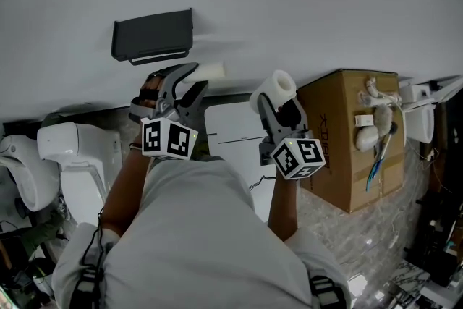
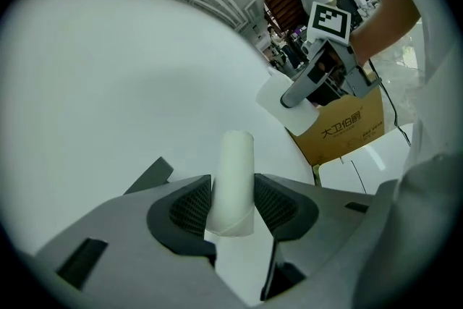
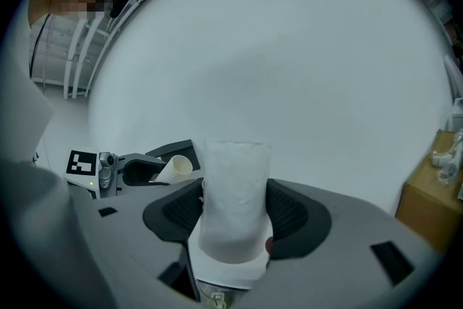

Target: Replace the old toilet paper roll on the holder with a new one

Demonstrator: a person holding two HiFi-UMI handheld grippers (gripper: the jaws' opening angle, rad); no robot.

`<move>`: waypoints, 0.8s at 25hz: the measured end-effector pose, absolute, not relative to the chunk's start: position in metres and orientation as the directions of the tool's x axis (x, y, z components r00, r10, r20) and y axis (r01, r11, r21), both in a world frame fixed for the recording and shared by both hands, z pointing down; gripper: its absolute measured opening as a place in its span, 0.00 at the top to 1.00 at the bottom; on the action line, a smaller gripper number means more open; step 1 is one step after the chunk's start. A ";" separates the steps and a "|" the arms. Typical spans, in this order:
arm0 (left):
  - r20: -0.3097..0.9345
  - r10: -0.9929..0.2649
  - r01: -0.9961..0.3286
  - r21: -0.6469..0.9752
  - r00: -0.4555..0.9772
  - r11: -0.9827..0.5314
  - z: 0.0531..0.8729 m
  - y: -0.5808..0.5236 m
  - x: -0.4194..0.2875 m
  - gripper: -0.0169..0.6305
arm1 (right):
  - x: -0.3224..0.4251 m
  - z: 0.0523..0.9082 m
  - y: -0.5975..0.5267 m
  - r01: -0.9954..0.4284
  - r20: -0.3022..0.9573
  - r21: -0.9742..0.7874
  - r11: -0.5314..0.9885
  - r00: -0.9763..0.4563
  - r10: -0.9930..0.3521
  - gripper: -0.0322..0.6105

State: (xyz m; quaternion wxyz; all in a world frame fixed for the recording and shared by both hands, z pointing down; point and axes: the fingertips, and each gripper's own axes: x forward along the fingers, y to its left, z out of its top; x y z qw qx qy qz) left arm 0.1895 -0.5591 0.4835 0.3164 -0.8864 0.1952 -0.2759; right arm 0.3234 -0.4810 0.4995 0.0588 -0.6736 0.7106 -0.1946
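A black toilet paper holder (image 1: 153, 36) hangs on the white wall, with nothing on it. Just below and right of it, my left gripper (image 1: 185, 83) is shut on a thin, bare whitish tube (image 1: 211, 71); in the left gripper view the tube (image 2: 234, 177) stands pinched between the jaws. To the right, my right gripper (image 1: 279, 103) is shut on a full white toilet paper roll (image 1: 274, 89), which also fills the jaws in the right gripper view as a thick roll (image 3: 231, 202). Both grippers are held up near the wall, about level with each other.
A brown cardboard box (image 1: 346, 148) with cables and white bits on top stands at the right. White toilets (image 1: 76, 155) sit at the left. A white panel (image 1: 231, 128) lies between the arms, below the wall.
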 end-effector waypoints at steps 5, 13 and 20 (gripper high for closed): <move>0.326 -0.547 -0.251 -0.635 0.771 -0.731 0.472 -0.565 0.173 0.66 | 0.314 0.497 -0.489 -0.937 0.182 -0.347 0.045 -0.115 -0.977 0.53; 0.240 -0.592 -0.393 -0.552 0.769 -0.735 0.453 -0.569 0.141 0.66 | 0.299 0.492 -0.494 -0.941 0.181 -0.326 0.087 -0.153 -0.972 0.53; 0.156 -0.640 -0.498 -0.502 0.753 -0.707 0.434 -0.573 0.108 0.66 | 0.285 0.490 -0.500 -0.954 0.196 -0.277 0.116 -0.174 -0.965 0.53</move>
